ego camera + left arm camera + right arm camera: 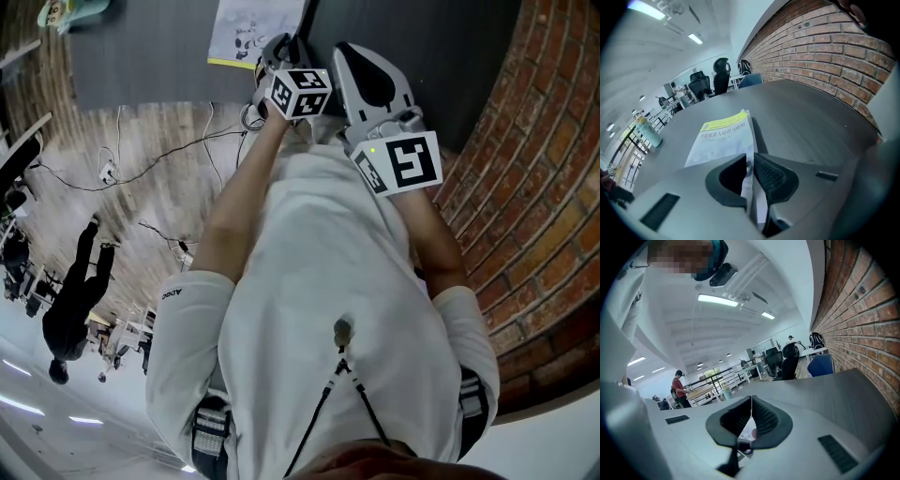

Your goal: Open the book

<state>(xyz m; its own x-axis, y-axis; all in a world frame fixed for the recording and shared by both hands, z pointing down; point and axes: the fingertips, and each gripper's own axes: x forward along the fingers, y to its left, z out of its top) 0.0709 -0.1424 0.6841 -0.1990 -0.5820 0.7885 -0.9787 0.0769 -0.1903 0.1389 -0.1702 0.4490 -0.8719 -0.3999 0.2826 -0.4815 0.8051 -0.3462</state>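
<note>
- Between the jaws of the left gripper (749, 156) sits a thin white edge of the book (723, 138) — the jaws are pinched shut on it, at the end of the book nearest the gripper.
- I cannot tell if that edge is just the cover or a few pages too. If only one thin sheet is held, a fast pull could bend it or tear it.
- The hold is close to the rim of the paper, so the sheet could slip out when it is lifted, and the book would flop shut.
- The book lies flat on the dark grey table (811, 117), with its yellow strip at the far end. Nothing seems to hold it down, so the whole book might slide or lift up with the cover instead of opening.
- The right gripper (751, 399) is closed with nothing in it — it is not pressing the book down.
- A bottle (647, 133) stands well apart on the table, so it should be safe.
</note>
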